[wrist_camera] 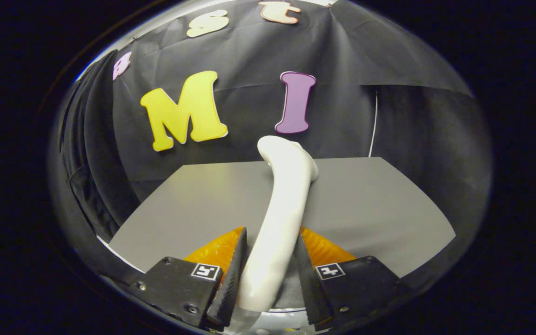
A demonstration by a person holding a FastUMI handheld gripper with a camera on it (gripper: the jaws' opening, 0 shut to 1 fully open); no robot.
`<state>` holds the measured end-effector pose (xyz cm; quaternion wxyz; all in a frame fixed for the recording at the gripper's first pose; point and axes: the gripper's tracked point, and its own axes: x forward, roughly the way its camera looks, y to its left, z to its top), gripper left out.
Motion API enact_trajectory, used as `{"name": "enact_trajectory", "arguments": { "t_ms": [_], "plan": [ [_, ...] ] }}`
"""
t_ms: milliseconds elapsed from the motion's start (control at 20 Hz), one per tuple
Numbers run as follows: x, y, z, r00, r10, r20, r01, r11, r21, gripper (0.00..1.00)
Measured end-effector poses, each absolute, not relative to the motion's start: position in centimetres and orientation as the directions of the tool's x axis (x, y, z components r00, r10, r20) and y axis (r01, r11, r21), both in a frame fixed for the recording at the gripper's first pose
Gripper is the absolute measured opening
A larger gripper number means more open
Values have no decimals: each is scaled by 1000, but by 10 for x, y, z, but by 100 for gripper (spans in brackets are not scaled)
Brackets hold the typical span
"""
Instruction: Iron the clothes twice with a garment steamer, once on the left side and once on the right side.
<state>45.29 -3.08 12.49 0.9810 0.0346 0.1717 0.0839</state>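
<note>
A white garment steamer (pixel 279 204) runs forward from between my fingers, its handle clamped on both sides and its curved head pointing away toward the booth wall. My gripper (pixel 270 253) is shut on that handle. The steamer's head hangs over the far edge of a flat grey surface (pixel 365 200) that spreads out beyond the fingers. Whether this grey sheet is the garment or a table top I cannot tell; it lies smooth with no visible folds.
Black cloth (pixel 417 130) walls close the booth behind and on both sides of the grey surface. A thin white cord (pixel 374 125) hangs down the back wall to the right of the steamer's head.
</note>
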Motion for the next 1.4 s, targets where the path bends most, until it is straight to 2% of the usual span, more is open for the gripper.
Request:
{"name": "enact_trajectory", "arguments": {
  "t_ms": [150,300,800,1400],
  "plan": [
    [451,-22,130,914,249,-321,-184,958,219,45],
    [450,-22,133,925,241,-295,-192,964,185,37],
    [367,10,207,972,196,-131,-174,971,166,37],
    [235,188,319,940,328,95,-336,938,87,37]
  ]
}}
